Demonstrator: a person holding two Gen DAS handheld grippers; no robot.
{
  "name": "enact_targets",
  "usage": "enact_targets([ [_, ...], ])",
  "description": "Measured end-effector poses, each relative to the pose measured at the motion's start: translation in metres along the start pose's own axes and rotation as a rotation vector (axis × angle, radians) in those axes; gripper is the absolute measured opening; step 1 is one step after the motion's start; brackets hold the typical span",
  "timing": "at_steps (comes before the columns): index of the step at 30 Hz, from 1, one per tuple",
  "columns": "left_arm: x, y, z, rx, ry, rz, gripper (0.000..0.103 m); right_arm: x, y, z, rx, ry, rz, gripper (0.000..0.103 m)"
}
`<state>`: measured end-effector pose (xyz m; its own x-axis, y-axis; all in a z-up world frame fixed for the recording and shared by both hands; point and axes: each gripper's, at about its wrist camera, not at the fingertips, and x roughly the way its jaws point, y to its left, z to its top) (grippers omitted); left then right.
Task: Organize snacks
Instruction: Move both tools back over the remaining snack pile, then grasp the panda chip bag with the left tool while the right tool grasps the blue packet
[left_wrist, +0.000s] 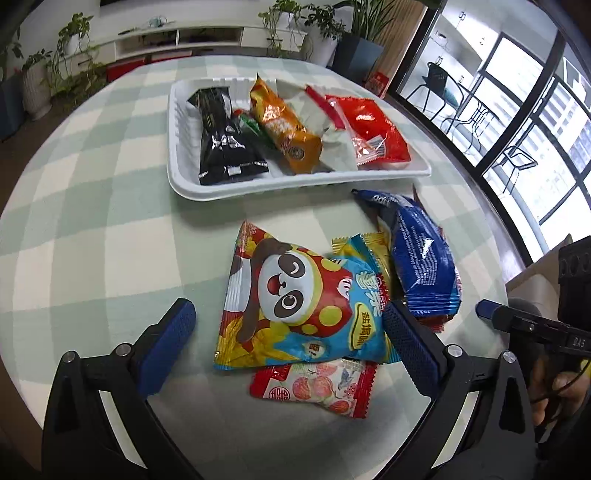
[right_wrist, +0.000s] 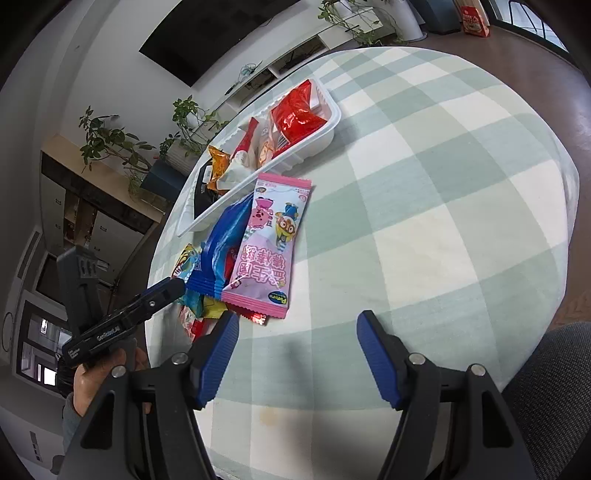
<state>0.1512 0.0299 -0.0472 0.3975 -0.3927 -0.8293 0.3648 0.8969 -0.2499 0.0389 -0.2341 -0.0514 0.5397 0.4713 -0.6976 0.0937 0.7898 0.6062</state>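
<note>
A white tray (left_wrist: 258, 186) at the table's far side holds a black packet (left_wrist: 221, 140), an orange packet (left_wrist: 284, 122), a red packet (left_wrist: 373, 129) and others. In front of it lie loose snacks: a panda bag (left_wrist: 295, 299), a blue packet (left_wrist: 421, 254), a small red candy packet (left_wrist: 314, 387). My left gripper (left_wrist: 288, 332) is open, its fingers either side of the panda bag, not gripping. In the right wrist view a pink packet (right_wrist: 269, 236) lies by the blue packet (right_wrist: 225, 243) and the tray (right_wrist: 317, 147). My right gripper (right_wrist: 297, 354) is open and empty above the cloth.
The round table has a green and white checked cloth (right_wrist: 424, 203). Potted plants (left_wrist: 321, 33) and a low white shelf (left_wrist: 207, 37) stand behind it. Windows and chairs (left_wrist: 461, 99) are at the right. The right gripper shows in the left wrist view (left_wrist: 517, 321).
</note>
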Motion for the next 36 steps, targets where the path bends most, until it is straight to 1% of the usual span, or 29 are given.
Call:
enact_targets([
  [2, 0.003, 0.001, 0.000, -0.002, -0.005, -0.005, 0.101, 0.000, 0.001, 0.000, -0.011, -0.002, -0.005, 0.070],
  [3, 0.003, 0.001, 0.000, -0.003, -0.017, -0.011, 0.097, 0.000, 0.001, -0.001, -0.015, -0.003, -0.007, 0.070],
  [4, 0.003, 0.002, 0.001, -0.003, -0.023, -0.031, 0.084, 0.000, 0.002, -0.001, -0.018, -0.004, -0.008, 0.070],
  [5, 0.003, 0.001, 0.001, -0.005, -0.026, -0.040, 0.075, 0.000, 0.002, -0.001, -0.020, -0.004, -0.008, 0.070],
  [6, 0.004, 0.000, 0.001, -0.002, -0.027, -0.037, 0.075, -0.001, 0.002, -0.001, -0.020, -0.004, -0.009, 0.070],
  [9, 0.004, -0.004, 0.000, 0.020, -0.029, -0.037, 0.070, -0.001, 0.003, -0.001, -0.025, -0.004, -0.013, 0.070],
  [12, 0.001, -0.003, -0.002, 0.019, -0.040, -0.047, 0.065, -0.001, 0.006, -0.001, -0.037, -0.005, -0.018, 0.070],
  [14, -0.001, -0.001, -0.004, 0.014, -0.050, -0.049, 0.061, -0.002, 0.012, 0.000, -0.056, -0.012, -0.025, 0.070],
  [18, -0.007, 0.002, -0.006, 0.006, -0.077, -0.051, 0.056, -0.001, 0.028, 0.008, -0.089, -0.023, -0.010, 0.070],
  [19, -0.009, 0.003, -0.007, 0.002, -0.083, -0.053, 0.053, 0.000, 0.033, 0.011, -0.102, -0.025, -0.006, 0.070],
  [20, -0.012, 0.005, -0.007, -0.004, -0.091, -0.056, 0.048, 0.001, 0.040, 0.013, -0.118, -0.027, 0.001, 0.070],
  [22, -0.017, 0.009, -0.010, -0.016, -0.103, -0.059, 0.046, 0.004, 0.052, 0.016, -0.136, -0.025, 0.019, 0.070],
  [26, -0.016, 0.014, -0.014, -0.026, -0.093, -0.071, 0.046, 0.016, 0.078, 0.024, -0.185, -0.012, 0.062, 0.066],
  [27, -0.017, 0.014, -0.015, -0.023, -0.093, -0.070, 0.046, 0.020, 0.081, 0.026, -0.188, -0.003, 0.062, 0.065],
  [28, -0.017, 0.012, -0.014, -0.011, -0.091, -0.066, 0.046, 0.025, 0.084, 0.029, -0.191, 0.004, 0.057, 0.062],
  [29, -0.016, 0.010, -0.013, 0.006, -0.079, -0.066, 0.046, 0.028, 0.087, 0.032, -0.195, 0.005, 0.049, 0.061],
  [33, -0.012, 0.007, -0.011, 0.022, -0.066, -0.070, 0.047, 0.045, 0.091, 0.044, -0.196, 0.049, -0.013, 0.060],
  [36, -0.011, 0.008, -0.011, 0.026, -0.066, -0.079, 0.047, 0.056, 0.092, 0.049, -0.197, 0.085, -0.044, 0.059],
])
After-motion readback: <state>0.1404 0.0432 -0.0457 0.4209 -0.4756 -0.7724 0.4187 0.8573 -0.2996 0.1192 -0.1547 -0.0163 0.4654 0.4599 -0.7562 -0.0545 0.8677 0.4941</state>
